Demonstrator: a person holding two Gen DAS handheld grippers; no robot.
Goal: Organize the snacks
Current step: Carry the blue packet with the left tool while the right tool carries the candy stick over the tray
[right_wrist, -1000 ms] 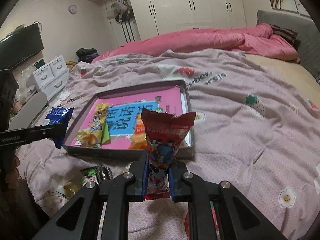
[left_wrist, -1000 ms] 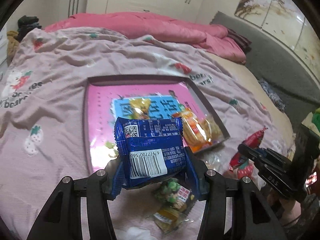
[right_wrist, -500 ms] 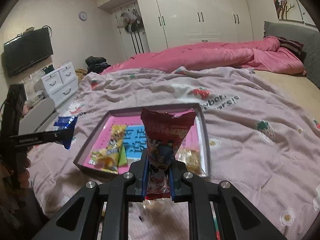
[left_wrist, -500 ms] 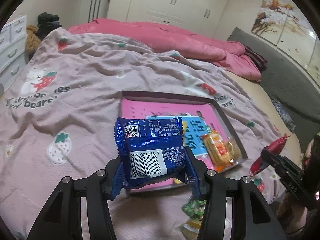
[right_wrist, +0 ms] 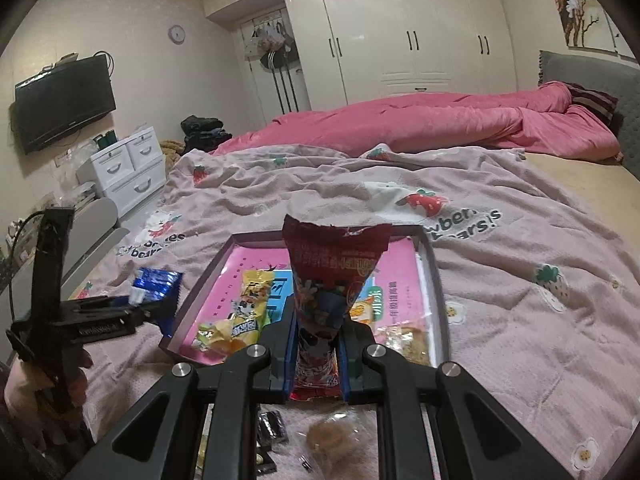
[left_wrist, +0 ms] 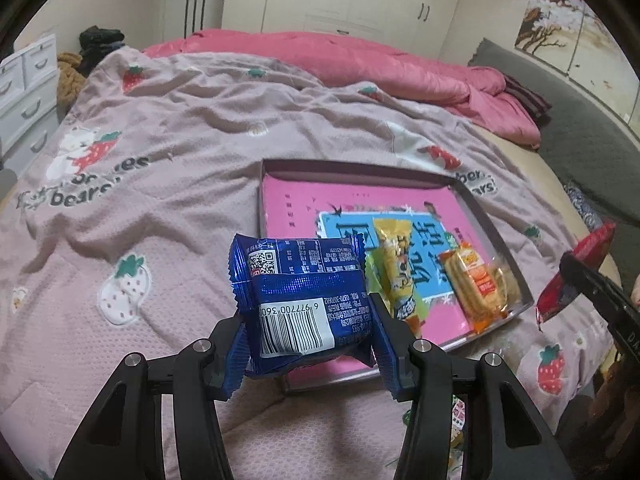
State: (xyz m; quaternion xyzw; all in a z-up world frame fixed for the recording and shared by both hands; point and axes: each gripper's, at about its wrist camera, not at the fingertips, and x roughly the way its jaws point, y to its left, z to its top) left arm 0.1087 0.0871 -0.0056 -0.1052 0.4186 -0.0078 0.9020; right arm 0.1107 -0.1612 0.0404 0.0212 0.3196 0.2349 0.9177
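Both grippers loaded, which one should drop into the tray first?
Left, probably. Its gripper holds the blue packet beside the tray's open left half. The right gripper, with the red packet, faces the yellow and orange snacks.

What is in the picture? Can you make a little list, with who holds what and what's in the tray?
place: bed with a strawberry blanket
tray: pink inside, lying on the blanket
in tray: yellow packet; orange packet
left gripper: shut on the blue packet
right gripper: shut on the red packet, held upright
loose snacks: on the blanket in front of the tray, near the right gripper
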